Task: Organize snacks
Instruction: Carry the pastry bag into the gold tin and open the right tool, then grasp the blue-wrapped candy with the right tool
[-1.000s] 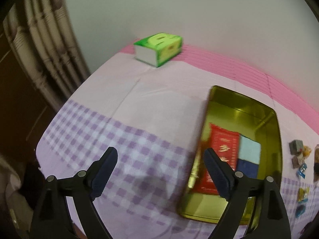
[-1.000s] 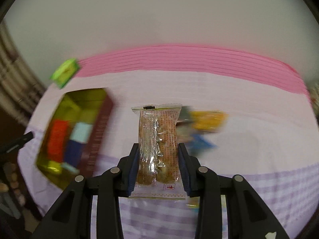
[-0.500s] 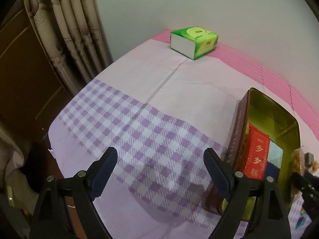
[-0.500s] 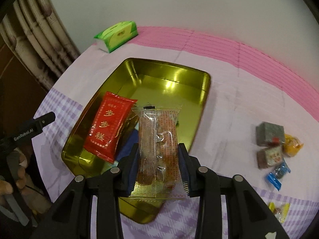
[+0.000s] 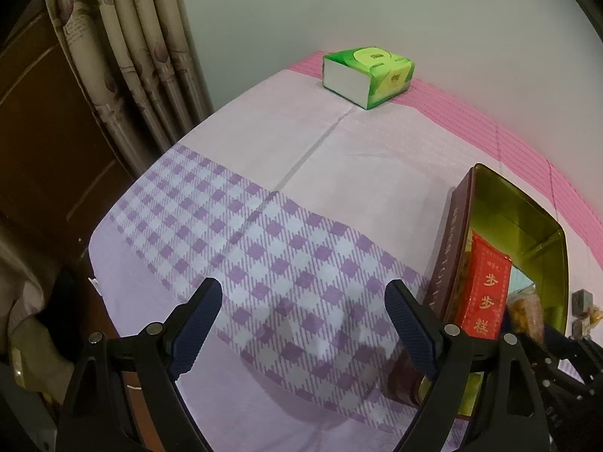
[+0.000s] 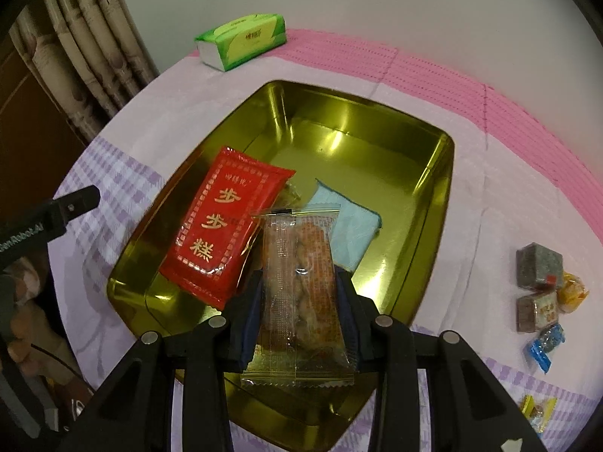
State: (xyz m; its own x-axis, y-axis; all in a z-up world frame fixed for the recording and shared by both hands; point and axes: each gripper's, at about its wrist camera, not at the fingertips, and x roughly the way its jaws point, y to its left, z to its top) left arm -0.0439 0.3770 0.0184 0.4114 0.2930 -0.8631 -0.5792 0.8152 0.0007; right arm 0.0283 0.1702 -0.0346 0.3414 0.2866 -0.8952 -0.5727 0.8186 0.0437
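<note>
right gripper (image 6: 299, 301): clamped on a clear snack pack (image 6: 299, 290), jaws pressing its two long sides, the pack standing up along the fingers.
snack pack: held over the near end of the gold tin (image 6: 433, 203), above the packets already in it; whether its far tip touches them i cannot tell.
left gripper (image 5: 303, 324): jaws wide apart, nothing between them, over the checked cloth (image 5: 226, 233) just left of the tin.
tin contents: a red packet (image 6: 222, 222) leaning on the near left wall, a pale blue packet (image 6: 350, 229) beside it, something dark under the held pack, probably another packet. the far half of the tin floor is bare.
loose snacks: to the right of the tin, well apart from it, two wrapped cubes (image 6: 539, 263), a yellow sweet (image 6: 573, 290), a blue sweet (image 6: 544, 342) and another at the frame edge.
far end: a green tissue pack (image 6: 241, 39) near the wall, on the surface by the pink stripe.
step in hand: placing the held pack into the tin.
next move: likely lower the pack flat beside the blue packet or onto the bare floor, then part the jaws and lift clear without dragging the red packet.
after that: the loose snacks on the right remain to be fetched.
</note>
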